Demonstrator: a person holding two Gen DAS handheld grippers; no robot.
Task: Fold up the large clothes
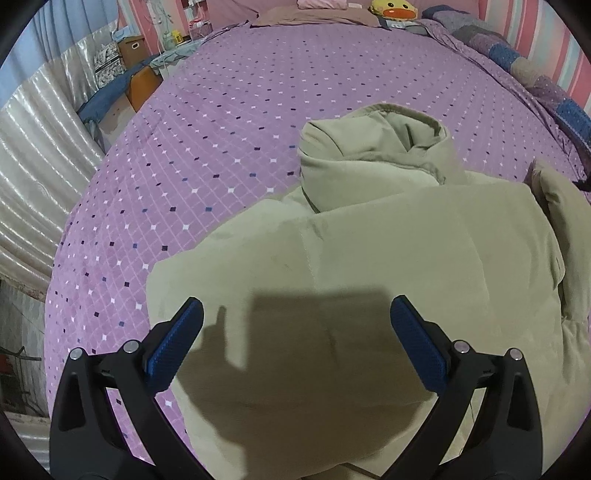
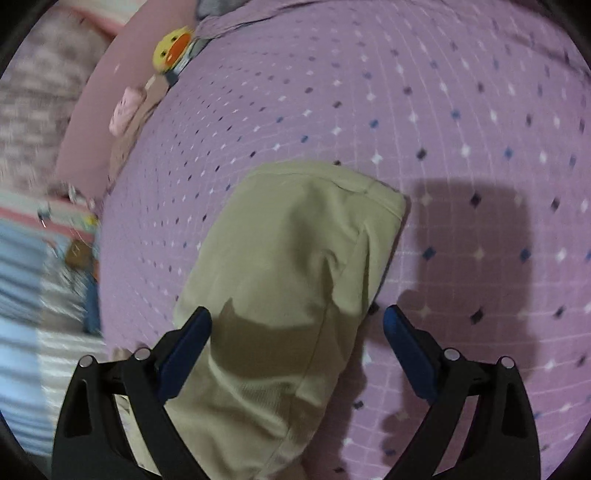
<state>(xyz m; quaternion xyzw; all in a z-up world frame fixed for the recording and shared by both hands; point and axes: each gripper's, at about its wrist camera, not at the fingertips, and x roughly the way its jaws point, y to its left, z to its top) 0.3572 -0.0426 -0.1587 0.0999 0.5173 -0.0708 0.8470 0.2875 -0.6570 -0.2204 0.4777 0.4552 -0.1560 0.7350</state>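
Khaki jacket [image 1: 369, 258] (hem cut off) on bed [image 1: 221, 129], both grippers' fingers [image 1: 177, 339] wide apart, empty.

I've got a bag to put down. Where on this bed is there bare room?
The purple bedspread lies bare left of the beige jacket, up toward the pillows. The head end is crowded: duck toy, pillows, and a patchwork blanket along the right edge.

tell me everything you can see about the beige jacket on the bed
The jacket is a puffy, padded garment in pale khaki-beige with a soft matte fabric and stitched seams. It lies back-up on the purple bedspread, its hood bunched up at the far end. One sleeve stretches out across the bedspread. Both sets of jaws hang open above it without gripping; their shadows fall on the fabric.
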